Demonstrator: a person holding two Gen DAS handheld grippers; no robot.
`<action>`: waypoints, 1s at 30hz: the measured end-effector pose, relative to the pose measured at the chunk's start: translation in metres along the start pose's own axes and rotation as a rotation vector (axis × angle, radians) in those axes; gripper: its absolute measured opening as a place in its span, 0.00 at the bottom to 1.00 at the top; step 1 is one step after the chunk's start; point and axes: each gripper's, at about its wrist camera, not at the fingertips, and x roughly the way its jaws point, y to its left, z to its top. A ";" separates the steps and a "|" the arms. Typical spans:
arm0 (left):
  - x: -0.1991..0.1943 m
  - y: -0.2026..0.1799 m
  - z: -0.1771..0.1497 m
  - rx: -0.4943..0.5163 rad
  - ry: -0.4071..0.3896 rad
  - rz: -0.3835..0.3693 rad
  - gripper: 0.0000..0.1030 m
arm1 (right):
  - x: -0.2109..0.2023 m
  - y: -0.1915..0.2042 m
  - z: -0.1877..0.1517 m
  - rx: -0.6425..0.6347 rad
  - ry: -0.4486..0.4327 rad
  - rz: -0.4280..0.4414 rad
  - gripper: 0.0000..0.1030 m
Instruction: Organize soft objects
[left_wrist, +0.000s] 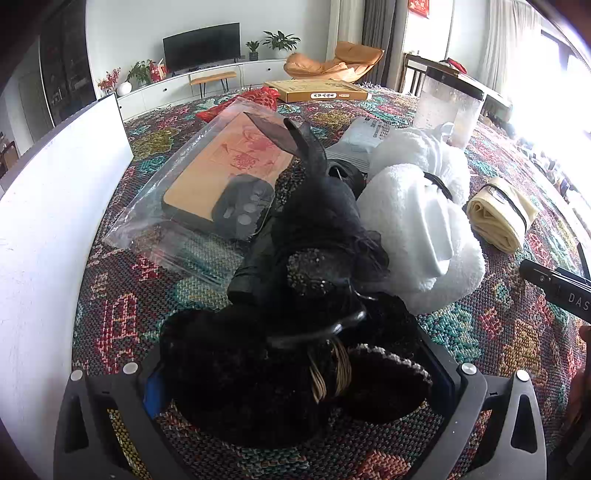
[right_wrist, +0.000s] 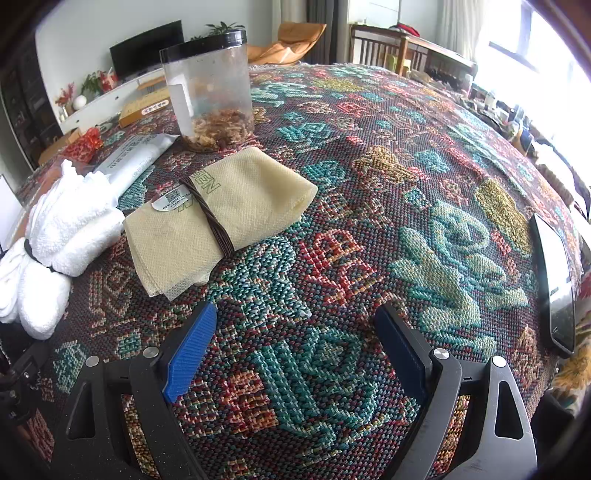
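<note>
- Left wrist view: left claw (left_wrist: 295, 380) closed around a black bundle (left_wrist: 295, 295) lying on the patterned tabletop (left_wrist: 122, 314), touching a white towel roll (left_wrist: 417, 221); cream cloth (left_wrist: 498, 214) beyond.
- Right wrist view: right claw (right_wrist: 295, 354) wide open, gripping nothing, above bare tabletop (right_wrist: 406, 177); banded cream cloth (right_wrist: 221, 210) ahead, beside white towel roll (right_wrist: 62, 236), before a jar (right_wrist: 208, 88).

Readable text is sparse. "DAS" in white on the black device edge (left_wrist: 561, 291) at the right of the left wrist view. Green letters "EN" on the cream folded mesh cloth (right_wrist: 221, 206), plus a small QR-code sticker (right_wrist: 171, 197), digits illegible. Print on the flat yellow box (left_wrist: 321, 92) and the white plastic pouch (right_wrist: 129, 162) is too blurred.
</note>
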 end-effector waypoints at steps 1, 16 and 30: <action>-0.001 -0.001 0.000 0.000 0.000 0.000 1.00 | 0.000 0.000 0.000 0.000 0.000 0.000 0.87; 0.000 0.000 0.000 -0.001 0.000 -0.001 1.00 | 0.000 0.000 0.000 0.000 -0.001 0.000 0.87; 0.002 -0.004 0.001 0.010 0.006 0.013 1.00 | 0.000 0.000 0.000 0.000 -0.002 0.000 0.87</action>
